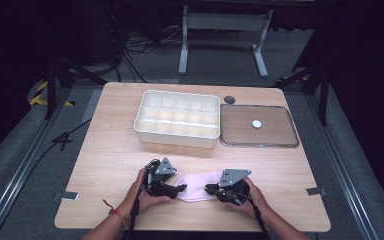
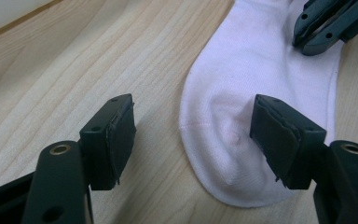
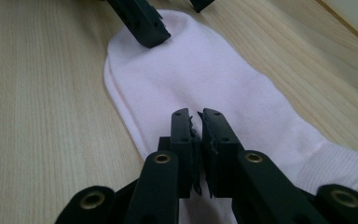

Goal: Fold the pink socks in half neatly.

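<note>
Two grippers on a pale pink sock (image 1: 196, 186) at the lower centre of the high view.

Left gripper (image 1: 180, 189) comes in low from lower left, its jaws apart and straddling the sock's toe end, one pad touching cloth, nothing clamped. Right gripper (image 1: 211, 189) lies level from lower right, jaws pinched together on the fabric near the cuff. Beyond them, upper centre, a white compartment box (image 1: 177, 119); to its right a flat tray (image 1: 258, 126) with a small white disc (image 1: 256, 123). Nothing blocks the sock.
</note>
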Demonstrator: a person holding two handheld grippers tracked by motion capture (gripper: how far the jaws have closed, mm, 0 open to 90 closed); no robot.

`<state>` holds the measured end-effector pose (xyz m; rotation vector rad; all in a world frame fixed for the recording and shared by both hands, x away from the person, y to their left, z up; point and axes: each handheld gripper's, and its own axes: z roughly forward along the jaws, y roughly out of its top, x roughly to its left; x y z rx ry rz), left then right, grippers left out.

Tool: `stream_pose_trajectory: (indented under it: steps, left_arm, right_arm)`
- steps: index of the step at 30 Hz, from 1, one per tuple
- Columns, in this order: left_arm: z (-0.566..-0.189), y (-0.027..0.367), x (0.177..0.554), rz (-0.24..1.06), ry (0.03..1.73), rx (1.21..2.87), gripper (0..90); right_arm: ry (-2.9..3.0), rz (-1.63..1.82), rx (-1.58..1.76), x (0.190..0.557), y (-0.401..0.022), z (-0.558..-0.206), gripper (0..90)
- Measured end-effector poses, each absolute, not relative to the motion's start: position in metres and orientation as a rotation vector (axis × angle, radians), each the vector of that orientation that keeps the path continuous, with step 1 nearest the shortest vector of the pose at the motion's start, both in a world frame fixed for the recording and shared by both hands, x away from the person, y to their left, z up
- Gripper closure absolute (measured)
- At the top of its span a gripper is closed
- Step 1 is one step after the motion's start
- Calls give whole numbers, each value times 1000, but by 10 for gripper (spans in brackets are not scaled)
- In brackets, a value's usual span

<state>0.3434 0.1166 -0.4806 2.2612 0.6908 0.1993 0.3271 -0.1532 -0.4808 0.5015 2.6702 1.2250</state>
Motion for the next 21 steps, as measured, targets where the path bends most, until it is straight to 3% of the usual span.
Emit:
stream_pose_trajectory:
  steps: [6, 21]
  left_arm:
    - [-479, 114, 341, 191, 657, 2278, 379]
    - [-479, 115, 340, 92, 603, 2263, 727]
  right_arm:
    - [2671, 1226, 503, 327, -153, -481, 836]
    - [2665, 1226, 510, 327, -153, -481, 835]
